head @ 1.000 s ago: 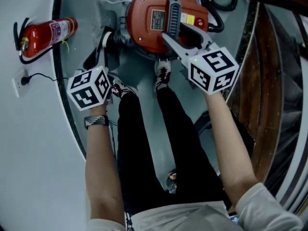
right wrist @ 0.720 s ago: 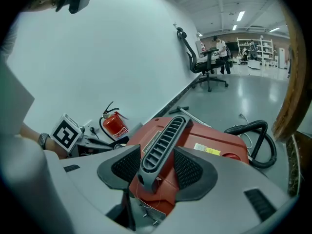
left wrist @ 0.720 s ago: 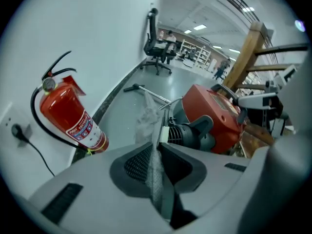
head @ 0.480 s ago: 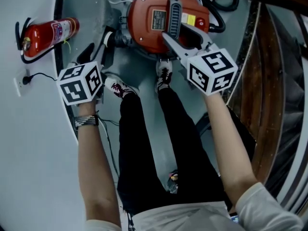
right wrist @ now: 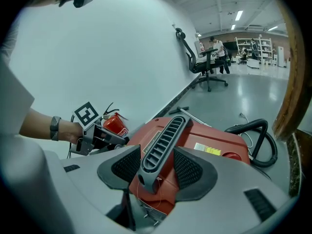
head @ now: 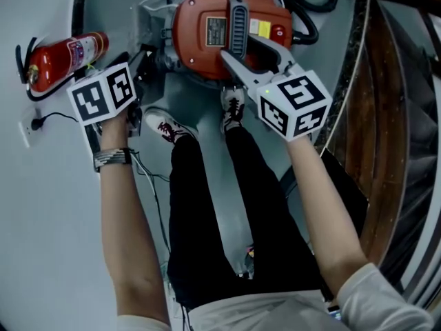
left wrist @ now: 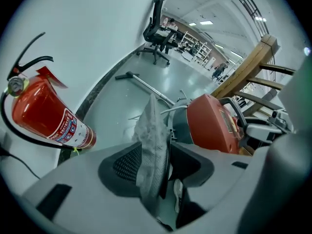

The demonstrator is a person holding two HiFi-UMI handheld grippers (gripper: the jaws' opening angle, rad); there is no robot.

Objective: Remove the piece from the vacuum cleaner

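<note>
The vacuum cleaner (head: 196, 59) is orange-red, its ribbed handle (head: 236, 19) dark grey, the fire extinguisher (head: 62, 57) red, the piece (left wrist: 152, 145) pale grey.

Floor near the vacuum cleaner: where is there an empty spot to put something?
Bare floor lies between the vacuum cleaner and the shoes, and wider beyond it, between the wall and the wand. Crowded: by the fire extinguisher, and the hose side.

Cannot read the label (head: 215, 27) on the vacuum cleaner (head: 196, 50), nor see its far rim past the head view's top edge.
</note>
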